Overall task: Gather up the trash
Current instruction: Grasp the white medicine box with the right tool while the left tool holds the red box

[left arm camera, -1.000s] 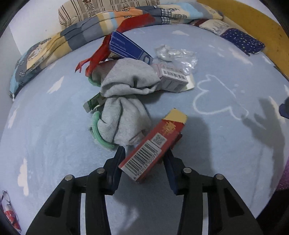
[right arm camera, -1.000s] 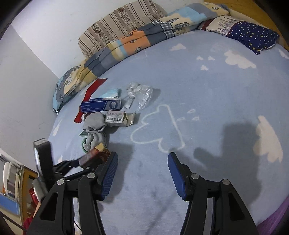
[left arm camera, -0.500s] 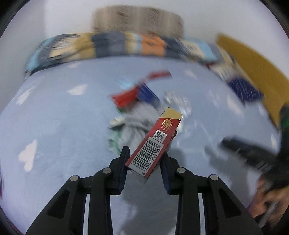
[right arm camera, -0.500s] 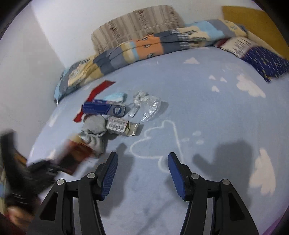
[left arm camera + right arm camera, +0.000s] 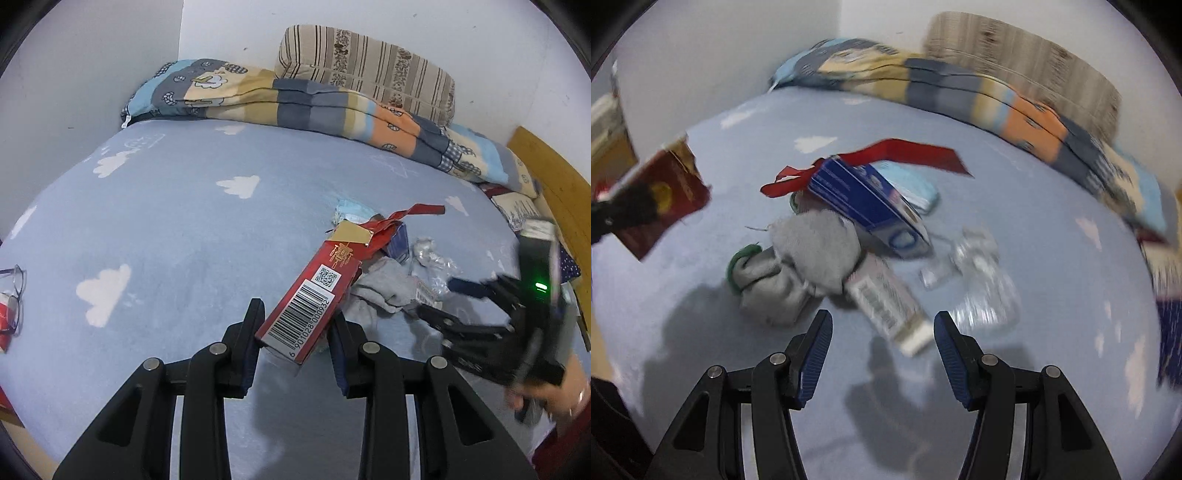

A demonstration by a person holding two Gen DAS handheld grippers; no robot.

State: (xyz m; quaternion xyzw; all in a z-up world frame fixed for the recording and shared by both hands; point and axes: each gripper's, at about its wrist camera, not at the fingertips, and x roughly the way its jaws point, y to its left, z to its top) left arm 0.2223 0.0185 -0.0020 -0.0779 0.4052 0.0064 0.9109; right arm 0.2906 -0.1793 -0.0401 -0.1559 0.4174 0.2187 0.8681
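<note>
1. The long red cardboard box with a barcode [image 5: 310, 295] is pinched at its lower end between the pads of the left gripper [image 5: 293, 332] and is held above the pale blue bed sheet with white clouds [image 5: 177, 229].
2. The step in hand seems to be the carrying away of this first piece of trash.
3. The right gripper [image 5: 882, 343] is spread and holds nothing; it hovers over the small white carton with a barcode [image 5: 886, 302], beside the grey sock [image 5: 809, 258] and the blue carton [image 5: 868, 203].
4. The next move probably calls for lowering around the white carton only, without catching the sock.

Left tongs [image 5: 295, 332] clamped; right tongs [image 5: 882, 332] apparently open.
</note>
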